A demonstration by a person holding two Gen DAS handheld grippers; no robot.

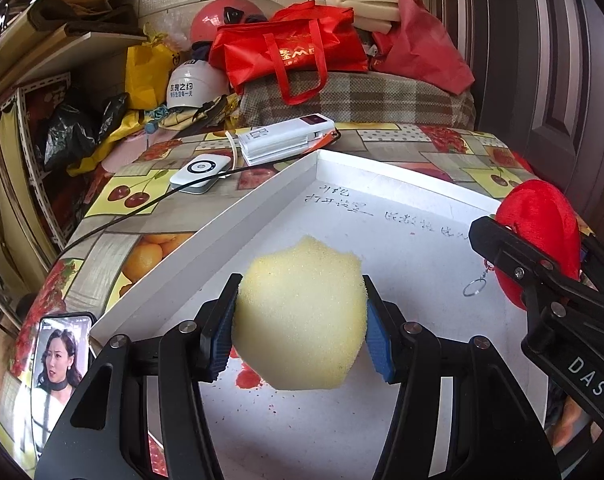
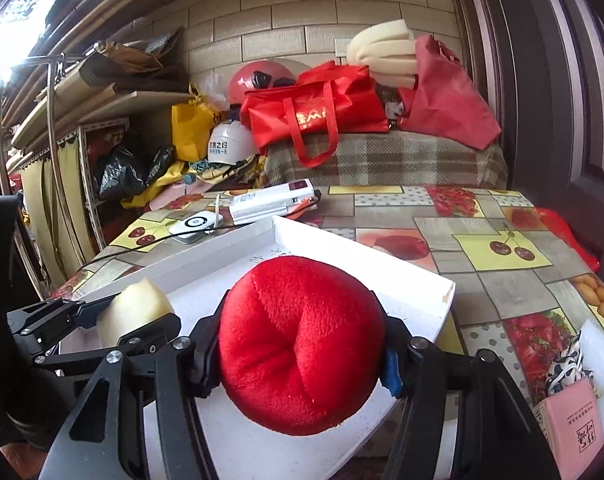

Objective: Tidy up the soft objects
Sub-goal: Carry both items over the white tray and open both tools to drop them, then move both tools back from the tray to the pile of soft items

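— What does the left gripper (image 1: pixel 300 334) carry?

— A pale yellow foam sponge (image 1: pixel 300 314), rounded and porous, with a ragged, torn top edge. The blue pads (image 1: pixel 377 338) pinch it from both sides, and it bulges between them above the white tray (image 1: pixel 238 216).

— And the right gripper (image 2: pixel 302 354)?

— It squeezes a red plush ball (image 2: pixel 300 344), fuzzy, with a dimple and seams running into it. From the left wrist view a small metal key ring (image 1: pixel 474 287) dangles from the plush. It sits over the right part of the tray, to the right of the sponge.

— Where does the tray lie?

— On the desk (image 2: pixel 497 236), covered in a fruit-print cloth, handwriting on the tray's floor. A phone (image 1: pixel 60 364) lies near its left corner, a white power bank (image 1: pixel 288 138) beyond its far edge, and a pink box (image 2: pixel 573 420) on the near right.
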